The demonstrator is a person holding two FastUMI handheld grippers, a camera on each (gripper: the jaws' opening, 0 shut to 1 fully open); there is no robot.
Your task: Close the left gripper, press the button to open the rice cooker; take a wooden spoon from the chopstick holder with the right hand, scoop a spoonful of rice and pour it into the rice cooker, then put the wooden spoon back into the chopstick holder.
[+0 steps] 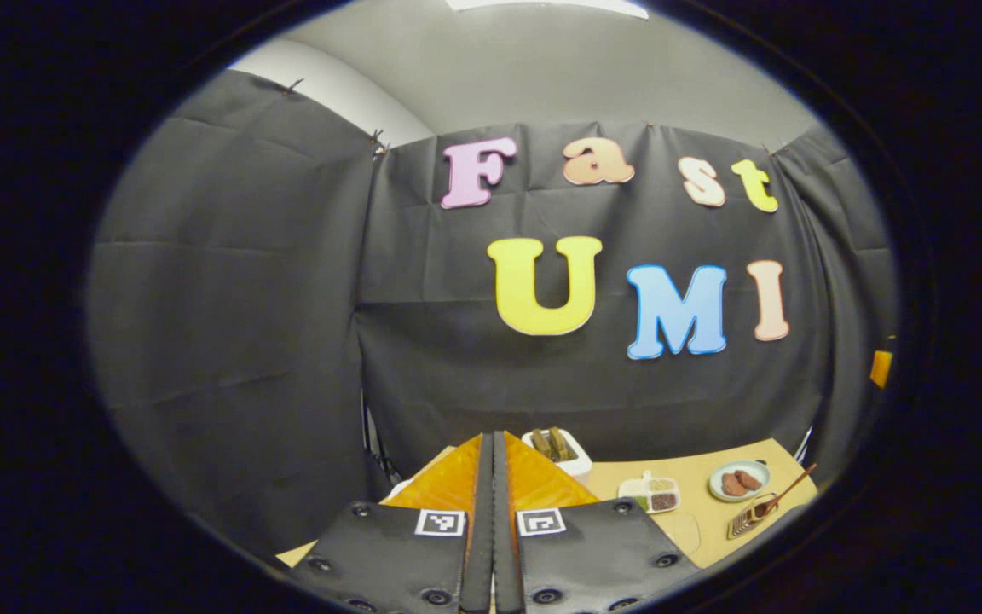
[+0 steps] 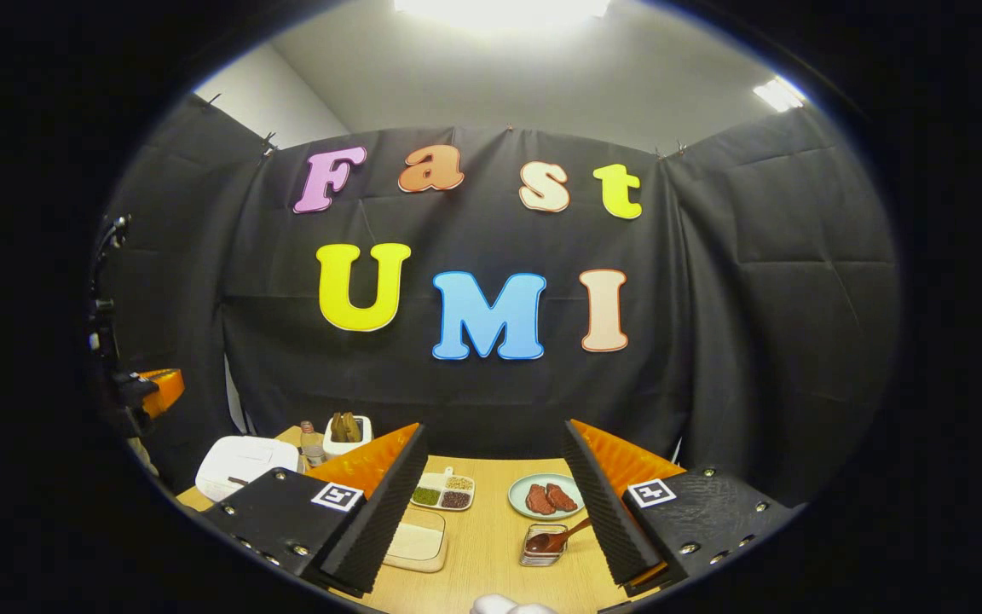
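Right gripper view: right gripper agape.

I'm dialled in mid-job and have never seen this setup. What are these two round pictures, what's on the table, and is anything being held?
Each picture comes from a camera riding on a hand-held gripper a person carries, looking forward along its two fingers.

In the left gripper view, the left hand-held gripper has its orange fingers pressed together, holding nothing. In the right gripper view, the right hand-held gripper stands wide open, also holding nothing.

On the wooden table lie a white rice cooker with its lid down, a white chopstick holder, a divided dish of grains, a plate of meat, and a small container with a wooden spoon resting in it.
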